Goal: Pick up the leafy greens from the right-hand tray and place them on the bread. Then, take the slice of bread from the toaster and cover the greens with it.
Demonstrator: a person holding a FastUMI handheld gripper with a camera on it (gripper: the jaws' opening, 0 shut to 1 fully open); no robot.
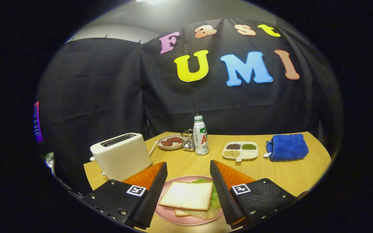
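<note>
Item 1, gripper (188, 181): I held it low over the near edge of the counter (280, 171). Its fingers stood wide apart, clamped on nothing, with the plate showing between them.

Item 2, pink plate (186, 220): it lay between the fingers and just under them. It carried the stack below.

Item 3, top slice of bread (187, 195): it lay flat on the stack, a little askew. I judged this to be the toaster slice, already set down as the cover.

Item 4, leafy greens (213, 200): they lay beneath the top slice, and a fringe stuck out at its far and right sides.

Item 5, lower slice of bread (181, 213): one corner peeked out under the greens at the near side. The rest was hidden.

Item 6, toaster (121, 157): it stood beyond the left finger, near the counter's left edge. Its slot looked dark, and I could not tell for certain that it was empty.

Item 7, round dish (170, 142) with dark red pieces, a small glass holder (188, 139) and a bottle (201, 136): these stood in a group well beyond the plate.

Item 8, divided tray (240, 150): it lay right of the bottle, with beans or grains in three compartments and no greens left in it.

Item 9, blue cloth (287, 147): it lay folded right of the tray.

Status: by my reckoning both steps were done. Nothing remained except clearing the gripper away from the plate.
</note>
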